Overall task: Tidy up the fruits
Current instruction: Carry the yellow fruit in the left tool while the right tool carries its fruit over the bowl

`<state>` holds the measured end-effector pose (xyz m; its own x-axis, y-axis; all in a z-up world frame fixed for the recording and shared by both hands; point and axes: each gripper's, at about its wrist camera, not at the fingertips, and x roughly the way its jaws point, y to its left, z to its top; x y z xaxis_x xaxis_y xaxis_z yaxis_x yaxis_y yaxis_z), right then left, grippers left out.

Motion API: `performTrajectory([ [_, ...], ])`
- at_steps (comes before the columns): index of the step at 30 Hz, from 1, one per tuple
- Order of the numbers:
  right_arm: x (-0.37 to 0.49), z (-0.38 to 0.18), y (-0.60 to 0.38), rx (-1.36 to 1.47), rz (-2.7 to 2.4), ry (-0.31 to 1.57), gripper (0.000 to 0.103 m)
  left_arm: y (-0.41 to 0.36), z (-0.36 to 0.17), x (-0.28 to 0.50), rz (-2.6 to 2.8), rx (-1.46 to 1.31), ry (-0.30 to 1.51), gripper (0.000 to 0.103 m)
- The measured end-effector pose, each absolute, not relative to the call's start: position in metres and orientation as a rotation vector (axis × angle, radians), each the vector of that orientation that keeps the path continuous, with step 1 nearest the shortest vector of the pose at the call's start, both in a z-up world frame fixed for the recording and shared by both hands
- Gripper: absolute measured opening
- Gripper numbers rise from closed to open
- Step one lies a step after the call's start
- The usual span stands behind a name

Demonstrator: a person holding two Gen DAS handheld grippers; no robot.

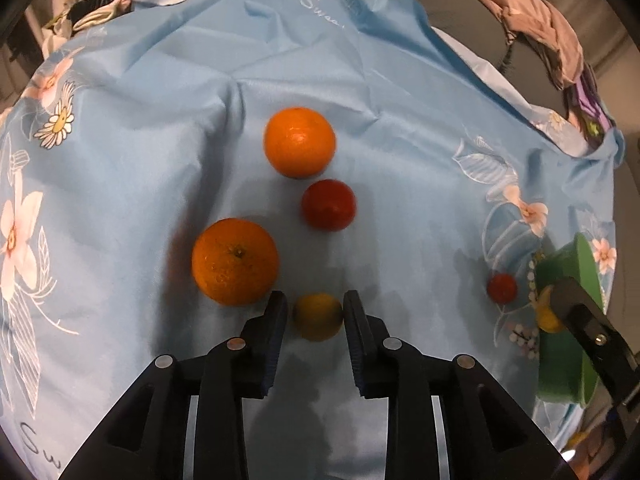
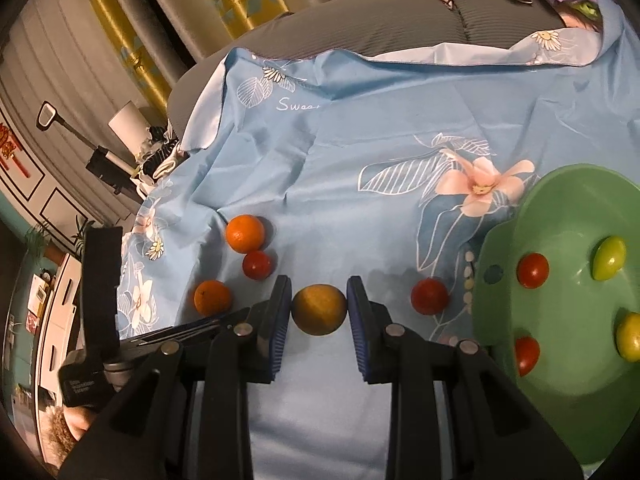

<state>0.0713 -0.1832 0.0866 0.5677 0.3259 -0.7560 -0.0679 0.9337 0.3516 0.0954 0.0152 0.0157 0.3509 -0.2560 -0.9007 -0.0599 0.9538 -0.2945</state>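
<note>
Right wrist view: right gripper (image 2: 319,310) pads touch both sides of yellow fruit (image 2: 319,309) on blue cloth (image 2: 360,140), beside green bowl (image 2: 560,408) (tomatoes inside). Left gripper (image 1: 315,314) brackets the same fruit; grip unclear.

Unclear at the left hand-held gripper (image 1: 316,308): real contact between its pads and the yellowish fruit (image 1: 318,318), or only a close fit. Same doubt at the right hand-held gripper (image 2: 319,300) around the lemon-like fruit (image 2: 319,310).

Cut off by the right edge of the right wrist view: the green bowl (image 2: 568,216) and a yellow-green fruit (image 2: 630,336) inside it. Half hidden behind the bowl's near rim: a tomato (image 2: 526,354).

In the left wrist view, largely covered by the other gripper's finger: a yellow lump (image 1: 546,318), too little showing to name.

Too small to read: the label (image 2: 82,388) at the lower left of the right wrist view.

Completely covered by the blue cloth (image 1: 360,92): the surface beneath.
</note>
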Motion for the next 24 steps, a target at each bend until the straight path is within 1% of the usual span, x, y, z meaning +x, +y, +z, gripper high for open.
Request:
performTrajectory([
  [10,0.068,0.087,-0.188,0.303,0.231,0.938,0.029,0.016,0.017,0.093,-0.129,-0.321,1.169,0.027],
  [16,0.065,0.093,-0.192,0.301,0.223,0.919,0.029,0.003,0.047,0.081,-0.168,-0.281,1.056,0.027],
  [21,0.058,0.103,-0.199,0.300,0.205,0.882,0.029,-0.021,0.069,0.067,-0.182,-0.153,0.943,0.027],
  [24,0.054,0.112,-0.205,0.296,0.193,0.854,0.030,-0.033,0.078,0.062,-0.217,-0.120,0.911,0.027],
])
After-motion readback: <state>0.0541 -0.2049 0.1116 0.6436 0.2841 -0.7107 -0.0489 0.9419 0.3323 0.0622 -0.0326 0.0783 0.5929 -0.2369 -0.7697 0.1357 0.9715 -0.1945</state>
